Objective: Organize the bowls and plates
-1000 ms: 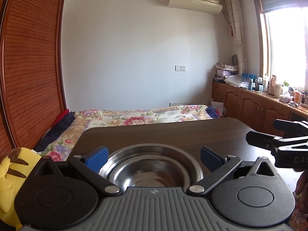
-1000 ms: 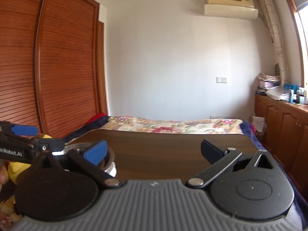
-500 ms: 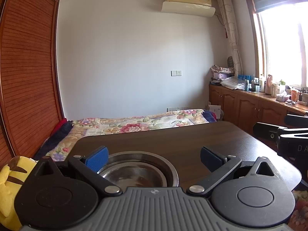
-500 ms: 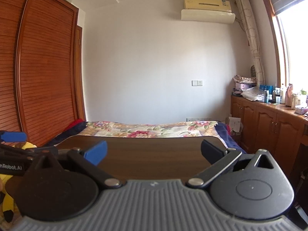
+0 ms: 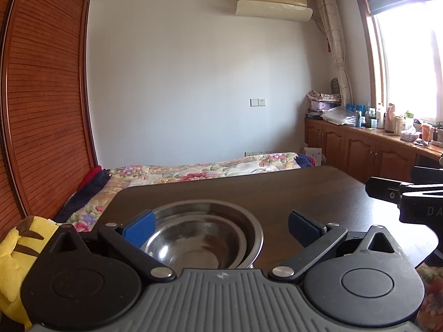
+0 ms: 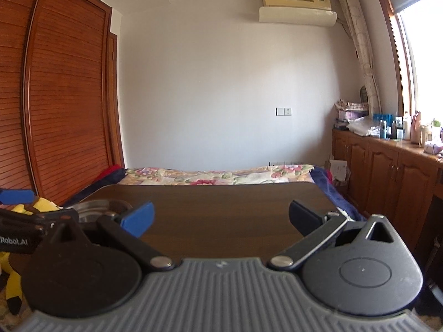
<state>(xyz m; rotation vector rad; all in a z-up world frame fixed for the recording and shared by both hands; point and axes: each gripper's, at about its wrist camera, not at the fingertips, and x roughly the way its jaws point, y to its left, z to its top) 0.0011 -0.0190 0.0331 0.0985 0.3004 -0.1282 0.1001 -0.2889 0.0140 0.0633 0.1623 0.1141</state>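
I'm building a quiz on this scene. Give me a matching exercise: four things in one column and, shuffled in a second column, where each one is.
Things:
1. steel bowl
2. yellow plush toy
3. air conditioner
4. floral bedspread

Places:
A. high on the white wall
B. beyond the far edge of the dark table
C. off the table's left side, below the wooden wardrobe
D. on the table, between the open fingers of the left gripper

Pairs: 1-D, 2-C, 3-A, 4-B
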